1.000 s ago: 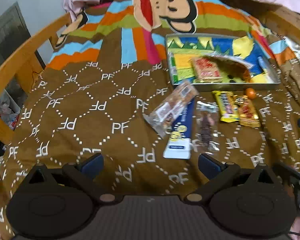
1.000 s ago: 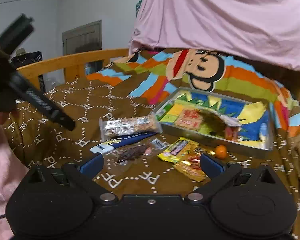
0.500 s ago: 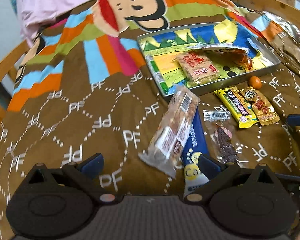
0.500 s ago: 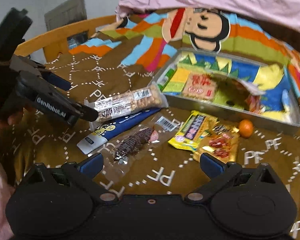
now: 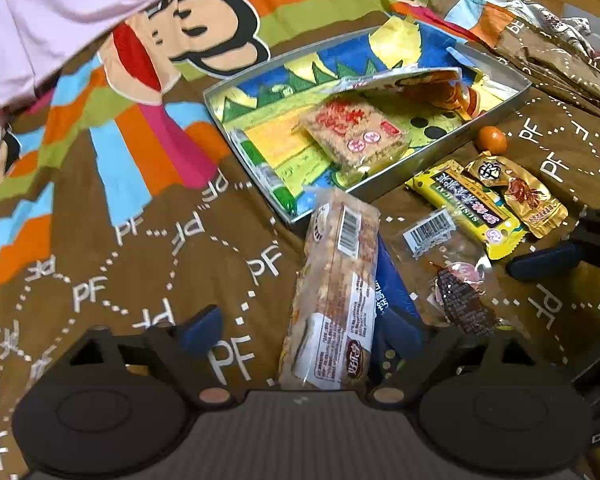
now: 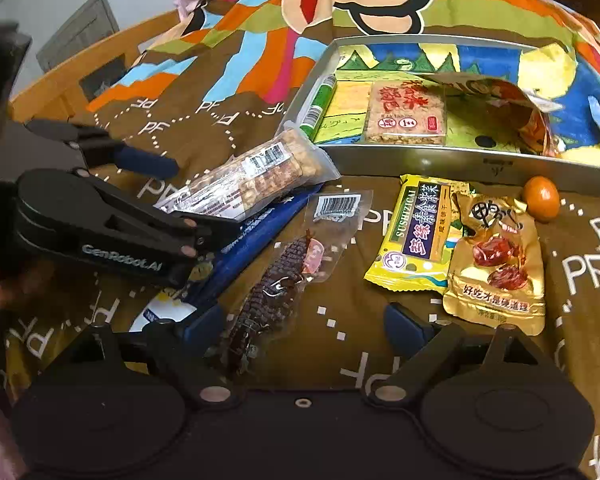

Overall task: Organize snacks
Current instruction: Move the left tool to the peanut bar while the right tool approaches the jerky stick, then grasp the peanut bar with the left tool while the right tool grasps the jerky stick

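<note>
A long clear-wrapped nut bar (image 5: 336,292) lies on a blue packet (image 5: 396,300) on the brown blanket. My left gripper (image 5: 304,328) is open, its fingers on either side of the bar's near end; it also shows in the right wrist view (image 6: 172,196). A clear pack of dark dried meat (image 6: 276,280) lies between the fingers of my open right gripper (image 6: 304,328). A yellow packet (image 6: 416,232), a gold packet (image 6: 496,264) and a small orange ball (image 6: 540,199) lie in front of the metal tray (image 6: 440,160). The tray holds a square rice cracker (image 6: 406,114), a green tube (image 6: 320,100) and an open wrapper (image 6: 500,100).
A wooden bed rail (image 6: 80,76) runs along the left. Pink cloth (image 5: 60,20) hangs over the far end of the blanket. A silver patterned bag (image 5: 560,40) lies beyond the tray on the right.
Both grippers moved forward and down toward the snacks. The left one now straddles the nut bar's end; the right one now straddles the dried meat pack.
</note>
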The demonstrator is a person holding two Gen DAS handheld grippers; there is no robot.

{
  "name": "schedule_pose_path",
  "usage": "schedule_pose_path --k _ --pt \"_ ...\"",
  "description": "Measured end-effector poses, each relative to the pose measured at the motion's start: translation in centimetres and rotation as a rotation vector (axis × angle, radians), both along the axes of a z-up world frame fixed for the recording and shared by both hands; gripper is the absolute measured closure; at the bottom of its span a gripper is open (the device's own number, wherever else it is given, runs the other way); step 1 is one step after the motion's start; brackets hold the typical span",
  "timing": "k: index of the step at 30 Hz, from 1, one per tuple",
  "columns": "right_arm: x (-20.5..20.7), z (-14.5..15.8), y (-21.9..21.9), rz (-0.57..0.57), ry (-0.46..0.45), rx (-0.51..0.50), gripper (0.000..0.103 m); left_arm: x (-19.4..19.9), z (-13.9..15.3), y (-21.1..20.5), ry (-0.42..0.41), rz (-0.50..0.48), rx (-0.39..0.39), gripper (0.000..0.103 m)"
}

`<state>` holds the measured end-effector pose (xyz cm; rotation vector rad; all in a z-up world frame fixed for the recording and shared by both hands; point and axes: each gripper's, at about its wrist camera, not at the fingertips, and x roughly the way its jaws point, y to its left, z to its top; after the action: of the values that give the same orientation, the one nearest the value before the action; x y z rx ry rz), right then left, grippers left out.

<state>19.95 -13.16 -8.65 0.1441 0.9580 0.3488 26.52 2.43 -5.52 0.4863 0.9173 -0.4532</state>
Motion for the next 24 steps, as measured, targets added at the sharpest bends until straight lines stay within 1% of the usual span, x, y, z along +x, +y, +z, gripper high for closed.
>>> schedule_pose_path --k 1,3,4,5,6,7,8,10,11,15,19,20,21,24 --pt "0.0 0.0 0.0 0.002 -0.006 0.005 0.021 0.2 -0.1 0.2 0.011 0.002 -0.019 0.020" --pt "-0.1 0.0 -0.1 0.000 -0.015 0.005 0.033 0.5 -0.1 0.7 0.038 0.013 -0.058 0.024" --pt "0.0 0.1 -0.1 0.000 -0.017 0.013 0.036 0.7 0.0 1.0 0.056 0.019 -0.081 0.029" --pt "-0.1 0.1 -0.1 0.004 -0.014 0.026 0.041 0.8 0.0 1.1 0.073 0.023 -0.101 0.036" --pt "-0.1 0.1 -0.1 0.008 -0.013 0.035 0.047 0.8 0.0 1.2 0.090 0.024 -0.116 0.039" --pt "-0.2 0.2 0.0 0.014 -0.017 0.041 0.050 0.8 0.0 1.2 0.101 0.022 -0.123 0.044" --pt "-0.3 0.2 0.1 0.020 -0.020 0.045 0.055 0.7 0.0 1.1 0.104 0.020 -0.124 0.048" --pt "-0.6 0.4 0.2 0.032 -0.029 0.042 0.062 0.5 0.1 1.0 0.107 0.021 -0.124 0.049" --pt "-0.7 0.5 0.2 0.036 -0.033 0.041 0.068 0.5 0.2 1.0 0.111 0.028 -0.123 0.050" --pt "-1.0 0.9 0.0 0.043 -0.031 0.013 0.069 0.2 0.4 1.2 0.144 0.069 -0.139 0.050" --pt "-1.8 1.3 -0.4 0.059 -0.056 -0.071 0.069 -0.7 0.9 1.3 0.183 0.108 -0.138 0.050" --pt "-1.8 1.3 -0.6 0.061 -0.055 -0.070 0.068 -0.9 1.0 1.4 0.182 0.111 -0.140 0.049" --pt "-1.7 1.1 -0.8 0.056 -0.045 -0.055 0.065 -0.9 1.0 1.4 0.179 0.113 -0.139 0.049" --pt "-1.1 0.4 -1.5 0.036 -0.015 0.023 0.058 -0.4 0.8 1.2 0.164 0.121 -0.136 0.048"
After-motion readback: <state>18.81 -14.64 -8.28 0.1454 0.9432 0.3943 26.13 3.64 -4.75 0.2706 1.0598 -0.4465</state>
